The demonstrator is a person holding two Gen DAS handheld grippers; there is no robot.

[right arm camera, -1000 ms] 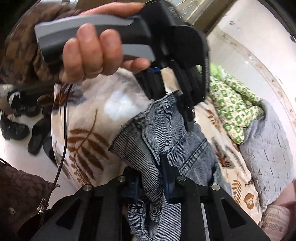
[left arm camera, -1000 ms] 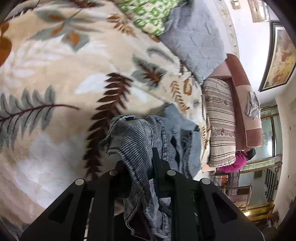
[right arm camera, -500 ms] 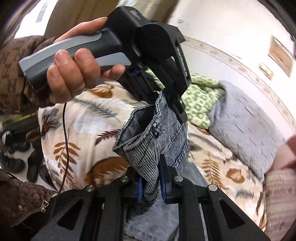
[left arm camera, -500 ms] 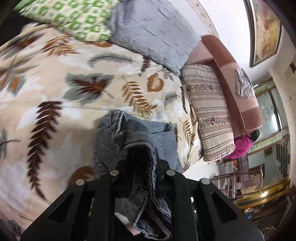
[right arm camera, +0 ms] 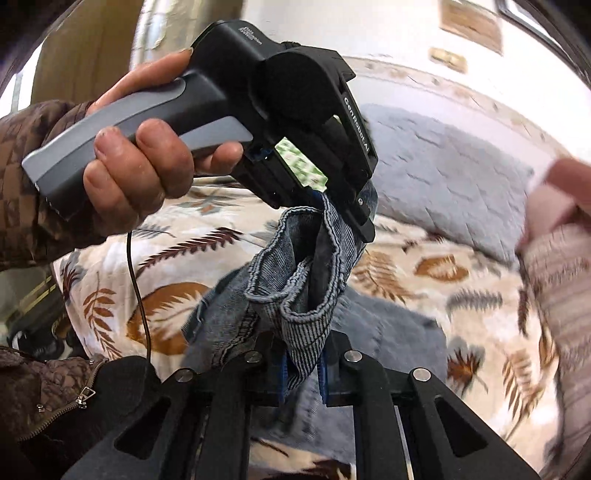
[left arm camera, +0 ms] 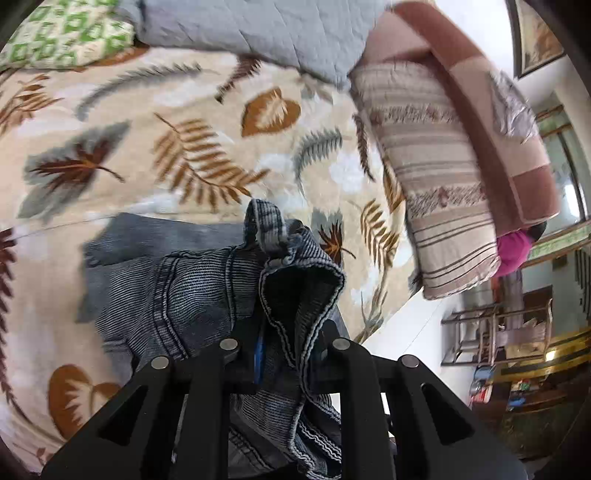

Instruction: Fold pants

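Your right tool [right arm camera: 303, 373] is closing on a denim edge of the pants [right arm camera: 295, 280]; just beyond, your left tool [right arm camera: 325, 199] pinches the same edge. The rest trails down onto the leaf-print bed [right arm camera: 424, 266], long axis running away from both tools.

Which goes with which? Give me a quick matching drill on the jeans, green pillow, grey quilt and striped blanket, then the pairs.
Things:
1. jeans
2. green pillow
3. grey quilt
4. striped blanket

States:
A. folded, hanging over the bed's edge
B. clamped in both grippers
C. white-patterned, at the bed's far corner
D. plain, beside the green pillow

Pairs: 1-B, 2-C, 3-D, 4-A
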